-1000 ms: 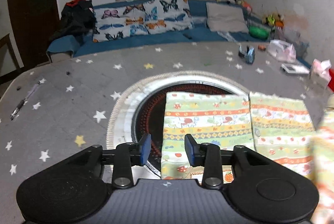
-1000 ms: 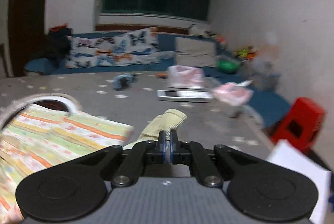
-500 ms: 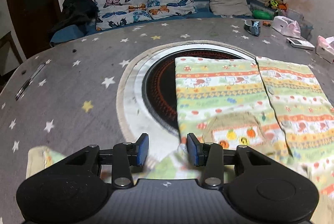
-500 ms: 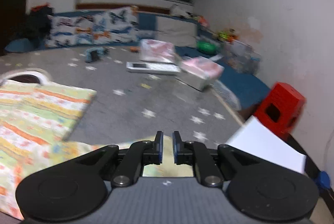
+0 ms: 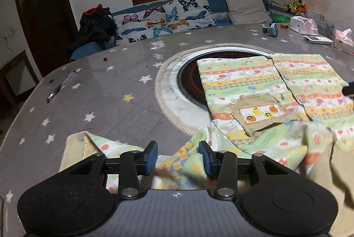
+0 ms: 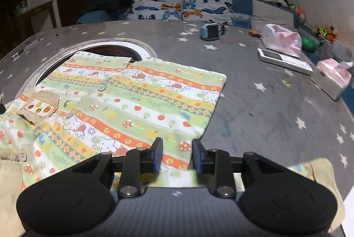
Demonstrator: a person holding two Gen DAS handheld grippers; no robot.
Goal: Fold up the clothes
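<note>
1. Two grippers frame this plate. Your left gripper [image 5: 178, 156] stands partly open, its blue pads apart; a rumpled fold of the garment's sleeve [image 5: 106, 146] lies between them, and no pad presses on it.
2. Your right gripper [image 6: 177, 156] is opening; the hem of the striped shirt [image 6: 141, 100] lies between and under its pads, and neither pad grips it.
3. You see the shirt spread front-up on the star-printed table [image 6: 265, 108], partly covering the round inset [image 5: 174, 86] at its middle. Its stripes run across the body; its long axis runs from your grippers toward the far edge, with the pocket [image 5: 258, 113] on the near left panel.
4. Containers: a pink tissue box [image 6: 331, 77] and a bagged box [image 6: 281, 40] stand at the table's right; the contents of the latter cannot be told.
</note>
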